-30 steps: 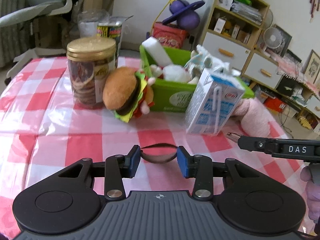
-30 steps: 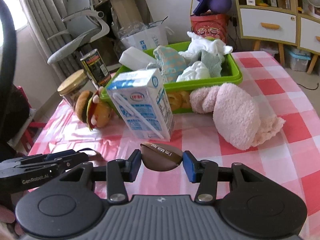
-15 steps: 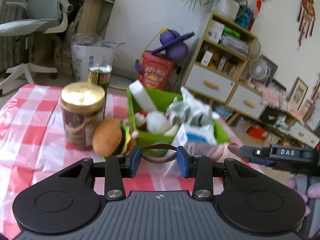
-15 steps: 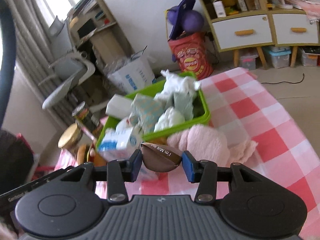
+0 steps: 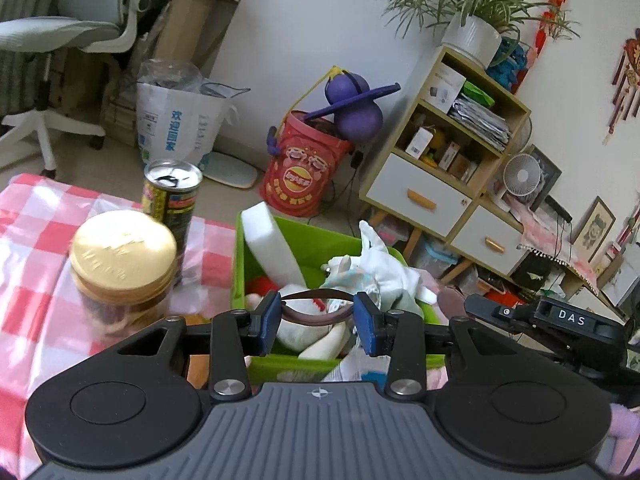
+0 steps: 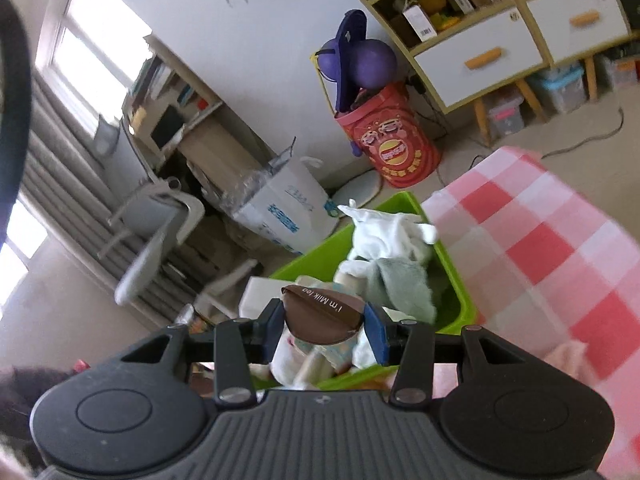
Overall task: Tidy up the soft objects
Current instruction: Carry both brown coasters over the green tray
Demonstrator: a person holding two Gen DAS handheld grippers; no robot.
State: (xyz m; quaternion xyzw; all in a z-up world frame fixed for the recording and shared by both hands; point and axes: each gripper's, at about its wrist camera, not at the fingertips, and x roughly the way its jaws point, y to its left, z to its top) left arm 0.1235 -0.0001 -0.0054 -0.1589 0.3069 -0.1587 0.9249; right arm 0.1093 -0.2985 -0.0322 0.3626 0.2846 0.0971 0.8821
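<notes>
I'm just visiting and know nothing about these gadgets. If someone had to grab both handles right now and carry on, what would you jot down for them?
Left gripper: shut on a thin brown strap, held above the green bin.
Right gripper: shut on a brown "I'm Milk tea" soft piece, also above the bin.
In the bin: a white foam block, white and grey-green cloths and plush items.
Beside the bin on the checked tablecloth: a gold-lidded jar and a drink can.
Done: much soft stuff is binned.
Left: probably drop the brown item in; a pink fuzzy item lies outside the bin.
</notes>
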